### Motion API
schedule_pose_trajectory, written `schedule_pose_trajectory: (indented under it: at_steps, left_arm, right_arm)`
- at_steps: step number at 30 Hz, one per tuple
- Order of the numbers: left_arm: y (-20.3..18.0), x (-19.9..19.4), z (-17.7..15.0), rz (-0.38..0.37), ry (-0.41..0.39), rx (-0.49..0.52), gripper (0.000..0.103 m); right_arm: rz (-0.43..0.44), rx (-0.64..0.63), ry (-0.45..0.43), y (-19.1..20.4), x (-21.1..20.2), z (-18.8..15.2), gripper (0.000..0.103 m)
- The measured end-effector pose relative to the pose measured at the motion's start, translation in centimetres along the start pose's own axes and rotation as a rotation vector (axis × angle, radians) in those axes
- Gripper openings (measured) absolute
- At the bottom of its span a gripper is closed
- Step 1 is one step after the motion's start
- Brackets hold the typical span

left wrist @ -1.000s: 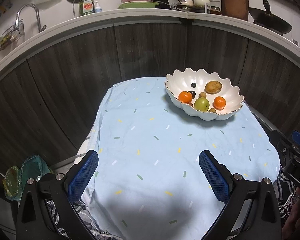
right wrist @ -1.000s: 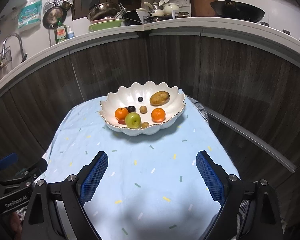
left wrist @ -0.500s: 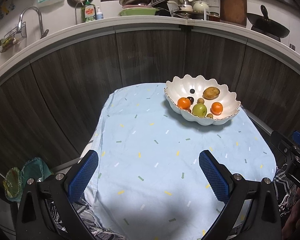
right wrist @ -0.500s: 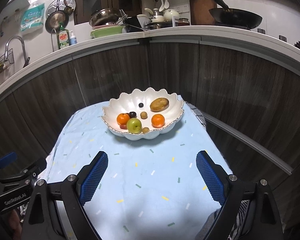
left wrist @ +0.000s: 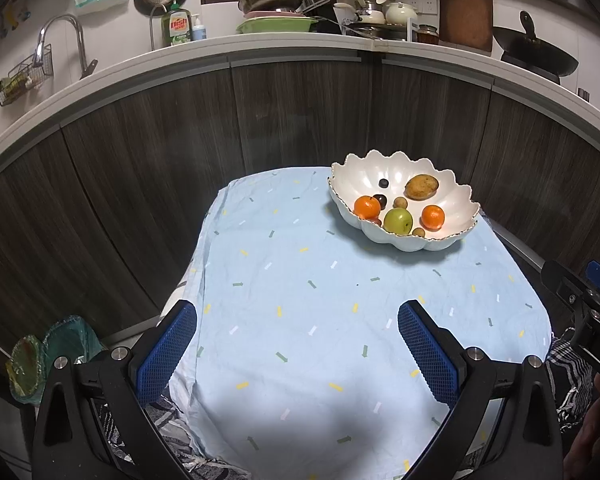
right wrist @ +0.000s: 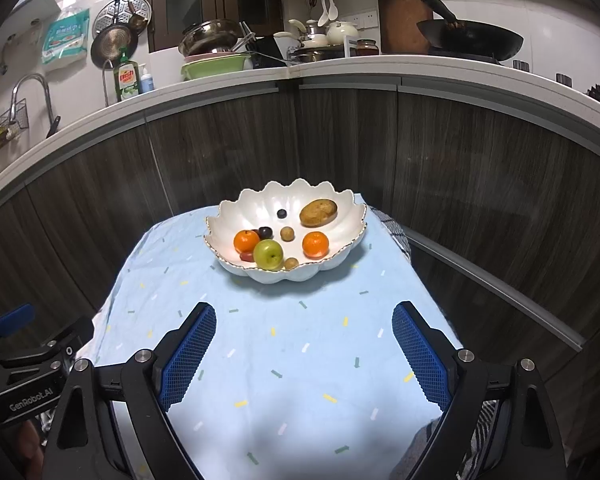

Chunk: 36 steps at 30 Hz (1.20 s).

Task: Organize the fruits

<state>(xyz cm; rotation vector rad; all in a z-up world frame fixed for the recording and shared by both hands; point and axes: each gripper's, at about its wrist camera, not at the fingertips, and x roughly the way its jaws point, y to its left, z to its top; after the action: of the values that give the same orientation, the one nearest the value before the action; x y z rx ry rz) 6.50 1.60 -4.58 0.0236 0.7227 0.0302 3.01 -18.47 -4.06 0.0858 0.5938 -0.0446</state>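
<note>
Both grippers are hovering low over the near end of a small table covered by a light blue cloth point(right wrist: 300, 360). The left gripper point(left wrist: 298, 354) is standing wide open with nothing between its blue pads, and the right gripper point(right wrist: 304, 354) is likewise spread wide and holding nothing. All the fruit in view is sitting inside a white scalloped bowl point(right wrist: 340, 256) at the far end of the cloth, well apart from both tools. In the bowl: a green apple point(right wrist: 268, 255) at the front, an orange point(right wrist: 246, 241) just beside it on the left, a second orange point(right wrist: 315, 245) to the right, a brown oval fruit point(right wrist: 318, 213) at the back, two small tan round fruits point(right wrist: 287, 233), two dark berries point(right wrist: 281, 213), and something red point(right wrist: 247, 256) half hidden behind the apple. No loose fruit is showing on the cloth. This layout is fitting either fruit already gathered into the bowl or fruit waiting to be sorted out of it; the pictures are not settling which. Handling judgement: apple and oranges are looking firm, light and round, so likely rolling if pinched off-centre; gripping across the widest middle seems best. The berries are probably soft and needing a gentle squeeze. The bowl looks ceramic, glossy and breakable, so its thin rim is a poor hold.
</note>
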Motion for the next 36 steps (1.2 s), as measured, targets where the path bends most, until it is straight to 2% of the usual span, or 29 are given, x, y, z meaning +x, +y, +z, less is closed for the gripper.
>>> schedule_pose_trajectory:
  at_steps: [36]
  left_arm:
    - [-0.28, -0.41, 0.04, -0.012, -0.009, 0.014, 0.102]
  right_arm:
    - [0.002, 0.008, 0.004, 0.08, -0.23, 0.38, 0.094]
